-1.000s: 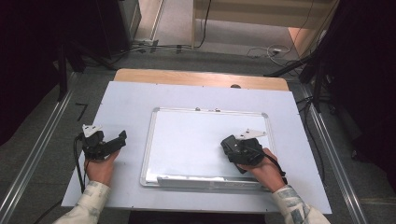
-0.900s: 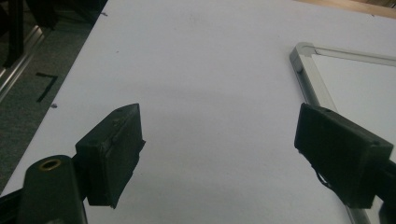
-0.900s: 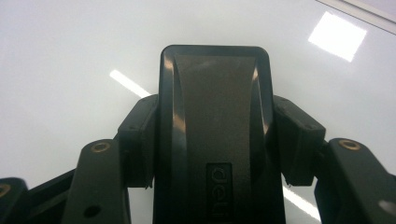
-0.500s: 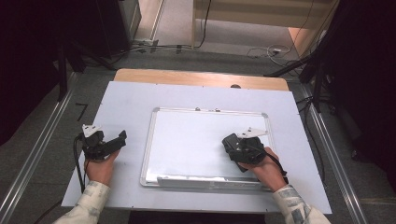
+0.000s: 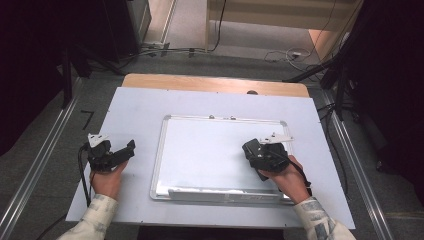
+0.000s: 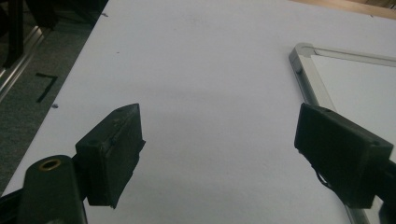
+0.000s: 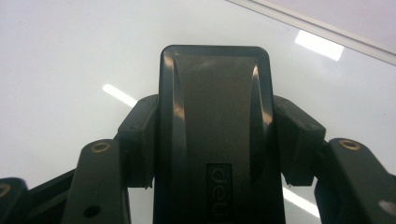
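A white whiteboard [image 5: 210,150] with a silver frame lies flat in the middle of the table. My right gripper [image 5: 251,150] is over the board's right part, shut on a black board eraser [image 7: 215,93] that sits upright between its pads [image 7: 140,144] and close to the white surface. The eraser [image 5: 250,147] points left across the board. My left gripper [image 5: 128,150] rests on the table left of the board, held by a hand. Its jaws stand open with nothing between them [image 6: 219,144]; the board's frame corner [image 6: 303,79] lies just beyond the right one.
The pale table top [image 5: 140,110] has a wooden strip [image 5: 215,84] along its far edge. A tray rail [image 5: 225,192] runs along the board's near edge. Metal rails [image 5: 35,170] flank the table, and cables [image 5: 280,55] lie on the floor behind.
The right gripper with the eraser has shifted slightly to the right over the board. The left gripper has stayed where it was.
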Action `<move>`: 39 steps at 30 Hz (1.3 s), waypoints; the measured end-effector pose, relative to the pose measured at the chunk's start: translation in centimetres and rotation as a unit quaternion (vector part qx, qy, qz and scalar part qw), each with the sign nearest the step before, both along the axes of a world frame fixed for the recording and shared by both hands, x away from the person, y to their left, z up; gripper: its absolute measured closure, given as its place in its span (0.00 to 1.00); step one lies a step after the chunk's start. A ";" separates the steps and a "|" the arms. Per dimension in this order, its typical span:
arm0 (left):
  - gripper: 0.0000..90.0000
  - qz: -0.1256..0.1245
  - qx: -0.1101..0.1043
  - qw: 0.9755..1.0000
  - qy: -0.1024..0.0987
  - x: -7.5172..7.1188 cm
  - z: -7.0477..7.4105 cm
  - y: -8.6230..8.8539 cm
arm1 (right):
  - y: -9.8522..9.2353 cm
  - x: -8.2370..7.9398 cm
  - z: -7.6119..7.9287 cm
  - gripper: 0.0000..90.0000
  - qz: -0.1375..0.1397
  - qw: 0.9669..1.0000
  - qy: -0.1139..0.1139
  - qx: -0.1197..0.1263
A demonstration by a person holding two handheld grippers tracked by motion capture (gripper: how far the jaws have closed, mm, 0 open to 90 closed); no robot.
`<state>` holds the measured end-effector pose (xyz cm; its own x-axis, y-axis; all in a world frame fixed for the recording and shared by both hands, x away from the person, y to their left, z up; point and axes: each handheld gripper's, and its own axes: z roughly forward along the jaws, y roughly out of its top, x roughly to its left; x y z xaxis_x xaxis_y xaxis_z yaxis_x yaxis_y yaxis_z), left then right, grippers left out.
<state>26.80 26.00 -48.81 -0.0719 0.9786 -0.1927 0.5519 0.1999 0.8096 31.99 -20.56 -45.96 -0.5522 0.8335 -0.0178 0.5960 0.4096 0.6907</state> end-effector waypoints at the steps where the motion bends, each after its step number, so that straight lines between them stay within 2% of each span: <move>1: 0.17 0.000 0.000 1.000 0.000 0.0 0.0 0.0 | 0.0 0.0 0.1 0.43 -0.004 1.000 -0.002 0.002; 13: 0.17 0.002 0.000 1.000 0.000 -0.1 0.0 0.1 | -0.7 1.0 0.6 0.43 -0.034 0.999 -0.011 -0.012; 31: 0.17 0.001 0.002 1.000 0.002 0.0 -0.1 0.1 | -2.3 3.3 0.6 0.43 -0.083 0.996 -0.015 -0.014; 39: 0.17 0.002 0.001 1.000 0.001 0.0 -0.1 0.1 | -2.6 4.1 0.5 0.43 -0.094 0.995 -0.017 -0.019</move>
